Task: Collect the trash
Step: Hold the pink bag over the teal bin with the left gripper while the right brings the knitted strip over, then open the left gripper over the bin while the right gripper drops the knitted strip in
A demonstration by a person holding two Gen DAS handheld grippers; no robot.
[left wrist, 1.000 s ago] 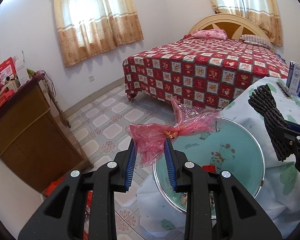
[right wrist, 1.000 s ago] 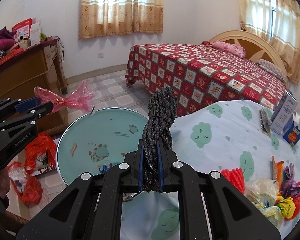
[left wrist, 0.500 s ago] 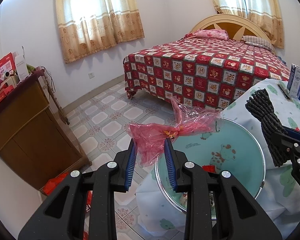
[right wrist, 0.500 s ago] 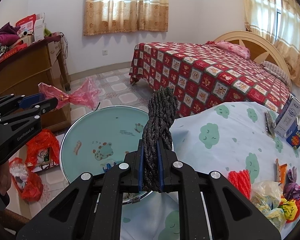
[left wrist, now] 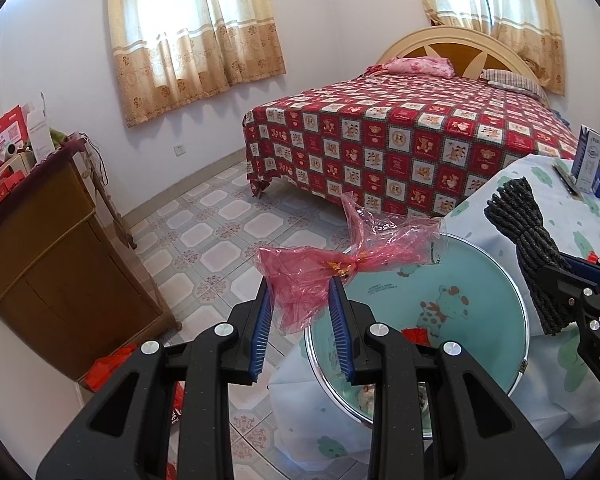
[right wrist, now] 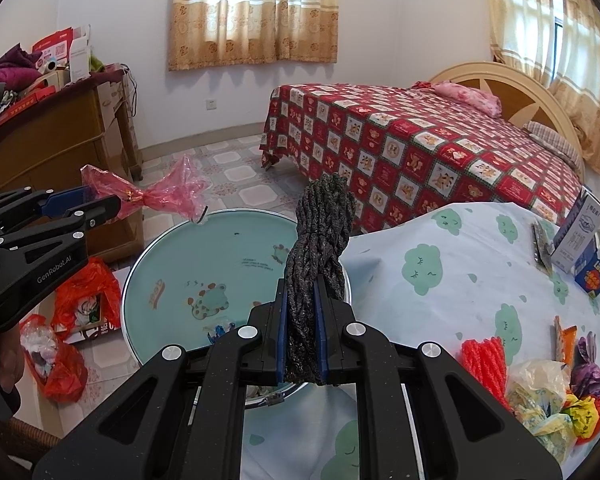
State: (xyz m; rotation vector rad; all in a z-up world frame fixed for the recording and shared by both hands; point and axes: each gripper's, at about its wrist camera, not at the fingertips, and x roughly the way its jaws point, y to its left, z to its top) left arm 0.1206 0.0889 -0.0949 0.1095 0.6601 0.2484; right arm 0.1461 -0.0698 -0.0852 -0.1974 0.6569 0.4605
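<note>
My left tongs [left wrist: 300, 306] pinching a pink wrapper [left wrist: 340, 260] over the basin [left wrist: 480, 300], my right tongs [right wrist: 301, 322] clamped on a dark rope bundle [right wrist: 320, 232], table [right wrist: 460, 264] beside

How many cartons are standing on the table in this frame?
2. A tall white carton stands at the table's far right edge; a shorter blue one stands in front of it, touching. More may sit out of frame.
</note>
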